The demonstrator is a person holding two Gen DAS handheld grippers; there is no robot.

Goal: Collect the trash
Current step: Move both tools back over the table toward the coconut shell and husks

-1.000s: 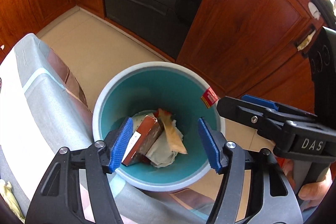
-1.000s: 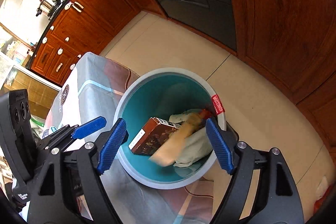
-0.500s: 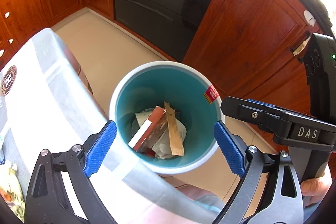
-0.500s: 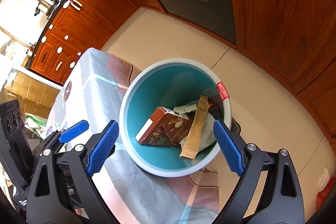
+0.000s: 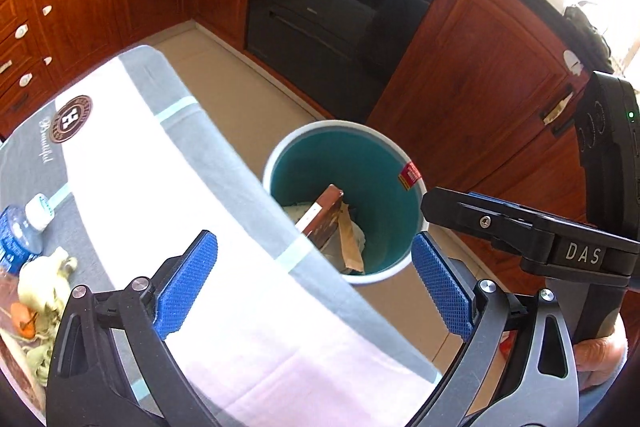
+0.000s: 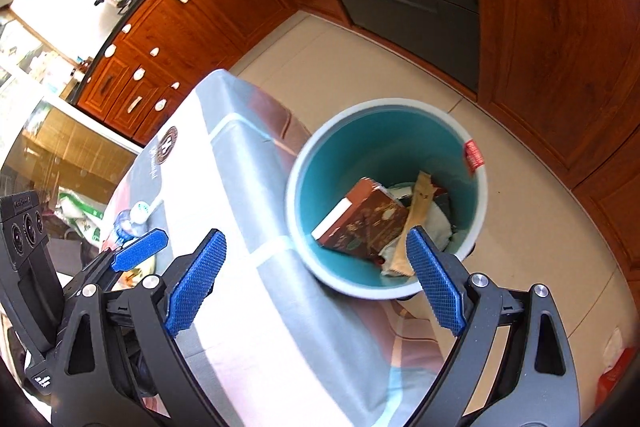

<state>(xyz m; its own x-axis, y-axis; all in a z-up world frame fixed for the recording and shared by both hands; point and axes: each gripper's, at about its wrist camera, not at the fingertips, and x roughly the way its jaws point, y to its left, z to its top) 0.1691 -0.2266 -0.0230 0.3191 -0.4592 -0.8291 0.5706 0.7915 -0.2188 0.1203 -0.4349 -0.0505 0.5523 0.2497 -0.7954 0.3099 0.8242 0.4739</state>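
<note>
A teal bin with a pale rim stands on the floor beside the table. Inside lie a brown box, a tan wrapper and crumpled paper. My left gripper is open and empty above the table edge. My right gripper is open and empty, above the table edge next to the bin; its body also shows in the left wrist view. On the table lie a plastic bottle and yellowish scraps.
A grey and white cloth covers the table. Wooden cabinets and a dark oven stand close behind the bin. Beige floor tiles lie between them.
Both grippers have risen and drawn back from the bin toward the table, and opened wider. The tan wrapper has settled inside the bin.
</note>
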